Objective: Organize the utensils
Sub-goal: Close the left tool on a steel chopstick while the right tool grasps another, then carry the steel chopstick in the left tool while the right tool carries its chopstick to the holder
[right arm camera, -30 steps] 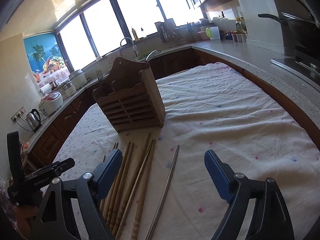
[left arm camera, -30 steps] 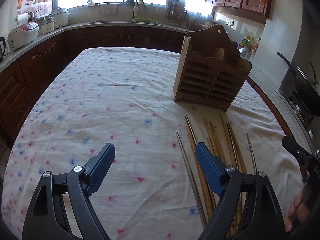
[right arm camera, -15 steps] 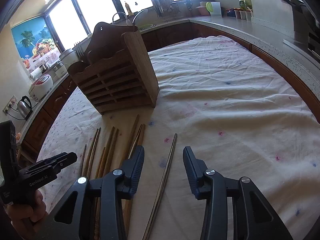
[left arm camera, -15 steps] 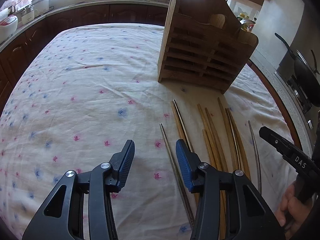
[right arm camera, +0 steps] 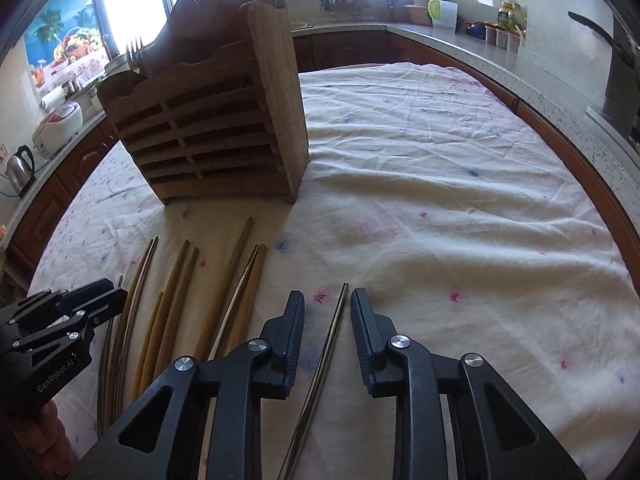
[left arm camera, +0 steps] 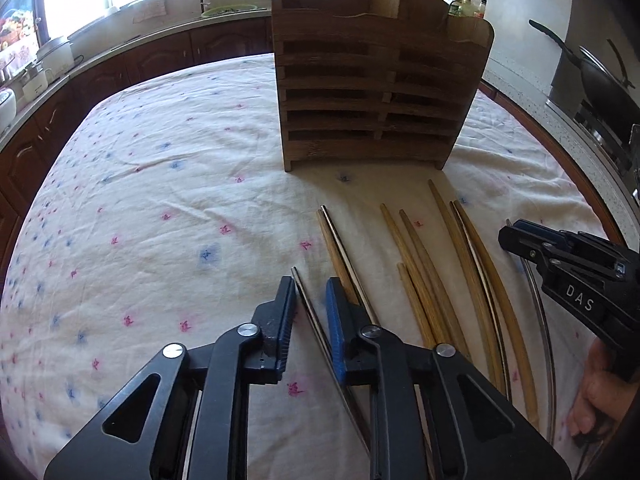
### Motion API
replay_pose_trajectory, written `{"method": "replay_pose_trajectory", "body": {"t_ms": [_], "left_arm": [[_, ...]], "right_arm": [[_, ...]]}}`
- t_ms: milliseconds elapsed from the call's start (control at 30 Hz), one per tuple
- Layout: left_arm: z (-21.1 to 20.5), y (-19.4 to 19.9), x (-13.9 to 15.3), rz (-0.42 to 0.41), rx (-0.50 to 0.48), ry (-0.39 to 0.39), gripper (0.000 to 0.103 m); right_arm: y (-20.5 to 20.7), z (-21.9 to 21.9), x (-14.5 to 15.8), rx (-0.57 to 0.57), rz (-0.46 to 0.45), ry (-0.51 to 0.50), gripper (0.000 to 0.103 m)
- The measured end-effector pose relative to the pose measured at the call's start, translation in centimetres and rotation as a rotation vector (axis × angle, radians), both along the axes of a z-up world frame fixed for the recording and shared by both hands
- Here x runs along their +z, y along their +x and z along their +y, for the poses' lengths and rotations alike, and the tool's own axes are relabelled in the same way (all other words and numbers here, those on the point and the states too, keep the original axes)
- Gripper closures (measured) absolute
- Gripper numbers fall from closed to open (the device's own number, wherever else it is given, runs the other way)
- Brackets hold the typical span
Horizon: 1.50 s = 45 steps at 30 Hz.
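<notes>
Over the last second both claws have been brought down from well above the cloth-covered bench [left arm camera: 160, 184] to the row of chopsticks, and their jaws, wide apart a second ago, have been drawn in; this is judged to mean that the reaching phase is over and two pick-ups are being started at once. The left claw [left arm camera: 310, 294] is seen closing around a thin grey metal chopstick [left arm camera: 301, 285] at the left end of the row; only a narrow gap remains between its pads, which appear to be just at the rod, though a firm pinch cannot be confirmed. The right claw [right arm camera: 327, 308] is closing too, but a clear gap is left on either side of the lone slender metal chopstick [right arm camera: 338, 316] lying between its pads, so nothing is gripped yet. The remaining brown wooden chopsticks [left arm camera: 420, 264] lie loose on the floral white tablecloth, at about two o'clock from the left claw. The slatted brown wooden utensil holder [left arm camera: 380, 92] stands upright at twelve o'clock in the left view, and at about eleven o'clock in the right view, near the tips of the sticks. No chopstick lying on the cloth has been lifted.
</notes>
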<state>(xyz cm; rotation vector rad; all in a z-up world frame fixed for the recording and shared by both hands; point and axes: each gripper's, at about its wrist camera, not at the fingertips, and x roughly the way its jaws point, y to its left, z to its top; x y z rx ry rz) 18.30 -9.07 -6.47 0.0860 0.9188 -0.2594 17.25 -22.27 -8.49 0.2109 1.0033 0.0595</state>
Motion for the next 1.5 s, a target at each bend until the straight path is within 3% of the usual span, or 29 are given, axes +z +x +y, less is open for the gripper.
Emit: {"method": "replay_pose_trajectory", "body": {"t_ms": [100,267,400,667,1000,1233,1500], "left_arm": [[0.4,0.2,0.0,0.009,-0.003,-0.024,0.096],[1.7,0.0,0.6,0.026,0.003,-0.097,0.1],[2.9,-1.1,2.2,0.005,0.006,-0.152,0.1],[5.1,-4.0,7.9,-0.102,0.004,-0.256,0.1],[7.0,-6.9,14.1,-0.246,-0.012,-0.323,0.1],[7.7,-7.5,15.7,-0.292,-0.003,-0.339,0.1],[9.0,-7.2,16.4,-0.319,0.045,-0.387,0.1]], "right_arm": [[0.0,0.2,0.0,0.013,-0.001,-0.006,0.095],[-0.3,-0.7,0.1,-0.006,-0.002,0.078,0.098],[-1.4,-1.4,1.8,-0.022,-0.049,0.134,0.099],[-4.0,-2.0,8.1,-0.018,-0.203,0.178,0.099],[-6.6,-2.7,15.1,-0.025,-0.392,0.199,0.099],[-7.3,-3.1,17.4,-0.03,-0.457,0.198,0.099],[-7.0,-3.7,17.8,-0.035,-0.473,0.21,0.099]]}}
